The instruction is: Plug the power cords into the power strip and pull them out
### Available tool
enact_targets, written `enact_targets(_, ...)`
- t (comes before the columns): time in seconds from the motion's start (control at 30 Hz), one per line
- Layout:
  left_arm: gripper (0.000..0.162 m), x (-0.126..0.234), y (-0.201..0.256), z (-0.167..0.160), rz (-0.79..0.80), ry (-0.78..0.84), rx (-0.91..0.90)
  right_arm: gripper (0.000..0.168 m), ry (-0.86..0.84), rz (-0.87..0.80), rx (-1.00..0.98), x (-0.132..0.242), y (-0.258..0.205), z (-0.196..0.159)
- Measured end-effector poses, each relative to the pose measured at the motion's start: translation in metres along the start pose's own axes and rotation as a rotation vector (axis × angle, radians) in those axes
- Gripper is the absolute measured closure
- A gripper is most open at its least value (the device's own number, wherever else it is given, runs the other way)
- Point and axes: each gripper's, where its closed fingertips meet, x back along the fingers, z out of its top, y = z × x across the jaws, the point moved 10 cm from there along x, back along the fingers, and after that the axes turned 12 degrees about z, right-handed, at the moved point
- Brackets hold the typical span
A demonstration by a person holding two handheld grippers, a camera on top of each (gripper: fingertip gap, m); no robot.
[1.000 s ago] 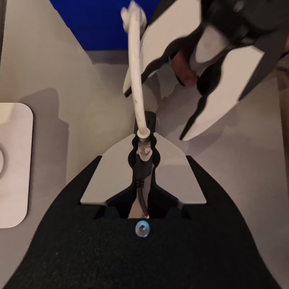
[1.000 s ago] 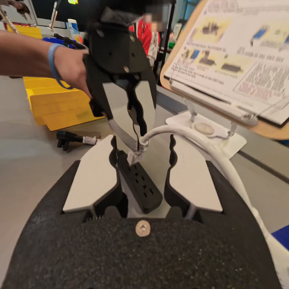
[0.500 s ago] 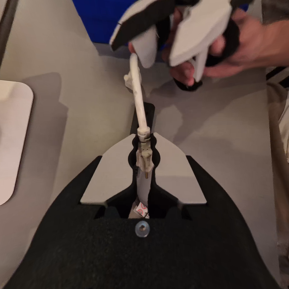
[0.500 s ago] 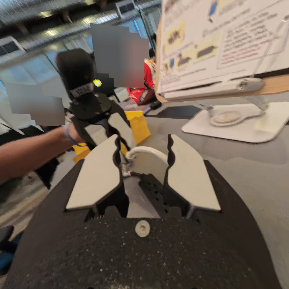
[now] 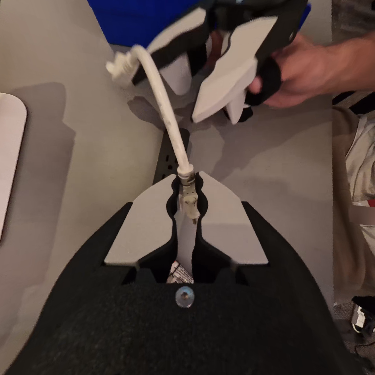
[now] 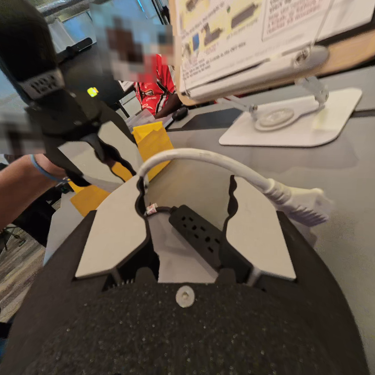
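Observation:
My left gripper (image 5: 186, 176) is shut on the plug (image 5: 189, 200) of a white power cord (image 5: 162, 101) and holds it above the grey table, its prongs bare and clear of the sockets. The cord arcs away to its free white end (image 5: 121, 65). The black power strip (image 5: 172, 158) lies flat just beyond the fingertips. My right gripper (image 6: 185, 180) is open and empty, hovering over the power strip (image 6: 198, 231). The white cord (image 6: 192, 156) arches across in front of it, with its free end (image 6: 294, 203) at right. The left gripper (image 6: 129, 175) shows at left.
A white stand base (image 6: 284, 129) carries a tilted instruction board (image 6: 263, 40) at back right. Yellow bins (image 6: 152, 142) sit behind the left gripper, a blue bin (image 5: 142, 20) lies beyond the strip. The table edge (image 5: 332, 182) runs along the right. A person in red sits far off.
My left gripper has lifted the white plug up off the power strip. The cord's free end has swung left. My right gripper has tilted and moved over the strip, still open.

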Motion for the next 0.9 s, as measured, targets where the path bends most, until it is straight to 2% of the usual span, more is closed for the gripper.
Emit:
enact_targets(0.1,0.147,-0.004,0.004,-0.003,-0.024,-0.001,-0.005,0.086,0.116,0.110,0.056,-0.002,-0.016,0.017)
enact_targets(0.27,0.148,-0.007,0.009,0.002,0.005,0.001,-0.082,0.101,0.307,0.383,-0.054,-0.003,-0.031,0.031)
enact_targets(0.57,0.148,-0.023,-0.004,0.003,0.068,-0.067,-0.168,0.103,0.174,0.363,0.060,-0.005,-0.035,0.030)
enact_targets(0.9,0.148,-0.022,-0.006,0.006,0.063,-0.126,-0.202,0.104,0.141,0.346,0.075,-0.002,-0.031,0.027)
